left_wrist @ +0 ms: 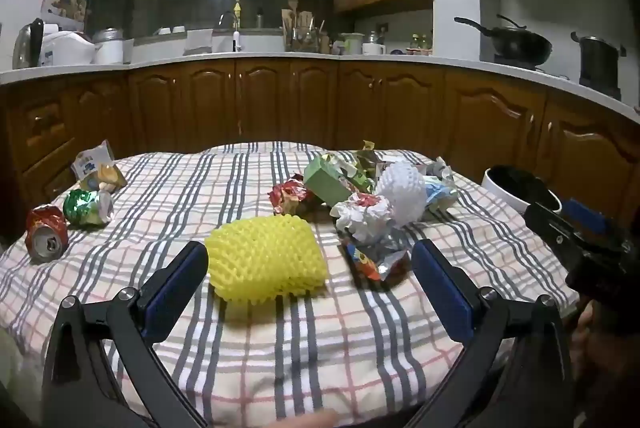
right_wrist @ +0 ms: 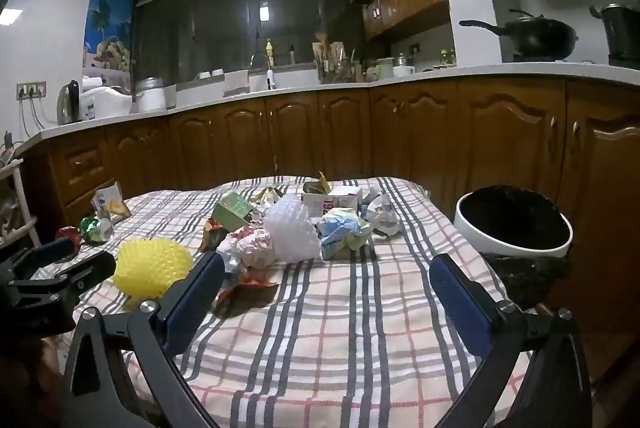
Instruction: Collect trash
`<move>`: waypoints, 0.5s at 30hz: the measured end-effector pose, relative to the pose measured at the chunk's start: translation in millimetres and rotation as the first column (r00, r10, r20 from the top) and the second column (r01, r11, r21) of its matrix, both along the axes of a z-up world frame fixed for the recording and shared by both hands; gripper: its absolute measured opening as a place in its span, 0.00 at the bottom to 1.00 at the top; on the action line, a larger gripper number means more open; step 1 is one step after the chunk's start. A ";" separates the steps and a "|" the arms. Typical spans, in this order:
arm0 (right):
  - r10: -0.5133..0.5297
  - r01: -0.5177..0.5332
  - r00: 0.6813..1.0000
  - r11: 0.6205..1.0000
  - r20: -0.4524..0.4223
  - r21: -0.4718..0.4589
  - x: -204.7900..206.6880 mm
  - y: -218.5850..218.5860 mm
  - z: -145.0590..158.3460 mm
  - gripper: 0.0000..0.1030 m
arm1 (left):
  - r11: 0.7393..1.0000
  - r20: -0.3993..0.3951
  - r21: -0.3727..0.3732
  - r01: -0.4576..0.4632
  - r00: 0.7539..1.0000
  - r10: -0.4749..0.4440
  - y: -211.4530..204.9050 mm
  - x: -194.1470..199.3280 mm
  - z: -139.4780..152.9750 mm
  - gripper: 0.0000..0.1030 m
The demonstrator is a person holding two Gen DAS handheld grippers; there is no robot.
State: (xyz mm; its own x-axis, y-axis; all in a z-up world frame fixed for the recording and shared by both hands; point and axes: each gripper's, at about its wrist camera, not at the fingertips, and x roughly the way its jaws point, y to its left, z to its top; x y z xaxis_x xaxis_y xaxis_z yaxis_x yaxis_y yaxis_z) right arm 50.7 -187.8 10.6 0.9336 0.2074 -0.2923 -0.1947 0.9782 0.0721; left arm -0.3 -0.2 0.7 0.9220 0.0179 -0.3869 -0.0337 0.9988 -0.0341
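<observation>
Left gripper (left_wrist: 310, 262) spread wide, empty, yellow foam net (left_wrist: 266, 262) between its fingers on the table (left_wrist: 280, 348). Right gripper (right_wrist: 326, 278) likewise wide, empty. White bin (right_wrist: 514, 224) beside table.

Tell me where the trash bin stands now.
The trash bin stands off the table's right edge, beside the paper heap; it shows clearest in the right wrist view.

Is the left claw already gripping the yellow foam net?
No, the left claw is open, and the yellow foam net lies on the tablecloth between its fingers.
</observation>
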 end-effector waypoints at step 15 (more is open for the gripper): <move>-0.002 0.002 1.000 1.000 0.004 -0.018 -11.5 3.6 5.1 1.00 | 0.999 -0.011 -0.044 -0.014 1.000 0.013 10.1 -2.3 -1.9 1.00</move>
State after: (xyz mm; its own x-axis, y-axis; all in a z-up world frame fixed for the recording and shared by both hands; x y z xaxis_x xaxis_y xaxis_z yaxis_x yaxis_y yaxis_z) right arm 39.2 -184.2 15.6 0.9350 0.2004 -0.2927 -0.1931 0.9797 0.0540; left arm -2.7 9.8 -1.2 0.9177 0.0132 -0.3971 -0.0478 0.9959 -0.0773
